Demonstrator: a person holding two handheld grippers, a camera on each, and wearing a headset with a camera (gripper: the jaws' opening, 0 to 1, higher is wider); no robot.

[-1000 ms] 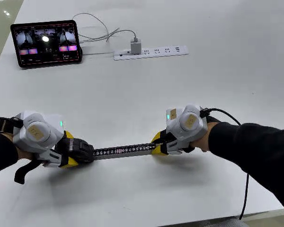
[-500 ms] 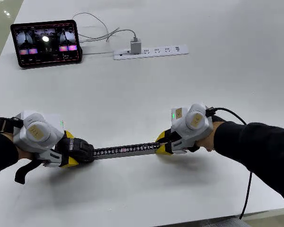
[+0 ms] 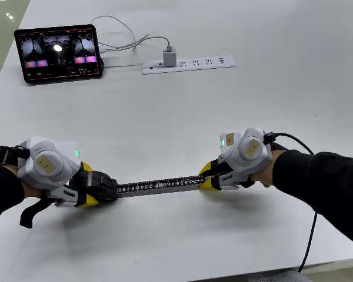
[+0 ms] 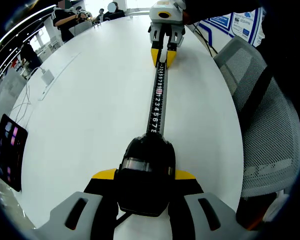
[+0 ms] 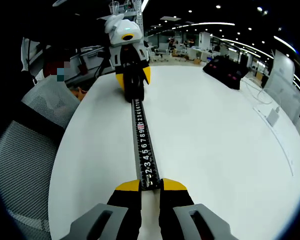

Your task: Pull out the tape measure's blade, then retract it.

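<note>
A black tape measure case (image 3: 100, 187) (image 4: 146, 172) sits on the white table, held between the yellow-tipped jaws of my left gripper (image 3: 89, 187) (image 4: 146, 176). Its black blade (image 3: 159, 185) (image 4: 156, 102) (image 5: 142, 145) with white numbers runs out flat across the table to the right. My right gripper (image 3: 207, 177) (image 5: 150, 186) is shut on the blade's end, pinching the tip between its yellow jaws. In the left gripper view the right gripper (image 4: 164, 56) shows at the blade's far end. The left gripper (image 5: 132, 80) stands at the far end in the right gripper view.
A tablet (image 3: 59, 53) with a lit screen stands at the back left. A white power strip (image 3: 188, 63) with a plugged charger and cables lies behind the middle. A grey mesh chair (image 4: 262, 125) stands beside the table's edge. A black cable (image 3: 309, 235) trails from my right gripper.
My right gripper has moved further to the right, drawing more of the blade out of the case. The left gripper and the case have stayed in place.
</note>
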